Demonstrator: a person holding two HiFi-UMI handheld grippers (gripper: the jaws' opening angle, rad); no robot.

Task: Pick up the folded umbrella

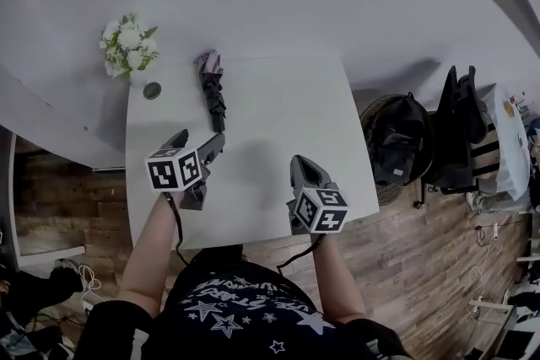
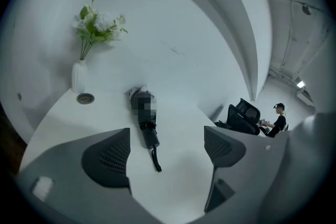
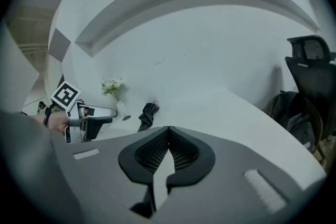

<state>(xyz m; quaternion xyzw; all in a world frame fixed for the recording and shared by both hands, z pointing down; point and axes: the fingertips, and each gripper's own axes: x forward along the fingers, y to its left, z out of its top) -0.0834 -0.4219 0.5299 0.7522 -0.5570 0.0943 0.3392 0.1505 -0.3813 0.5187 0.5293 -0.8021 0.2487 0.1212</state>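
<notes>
No word, number or brand name can be read anywhere. The nearest things to signs are the black-and-white square code patterns on the white marker cube (image 1: 175, 169) of the left gripper (image 1: 201, 137) and on the second white marker cube (image 1: 321, 209) of the right gripper (image 1: 299, 163). Each cube sits behind its gripper's fingers, toward the wrist, and its faces show blocks only, no letters or digits. Well behind both sets of fingers, the person's dark fabric shirt (image 1: 245, 309) bears a white print of stars, with a few strokes among them too blurred to read.
</notes>
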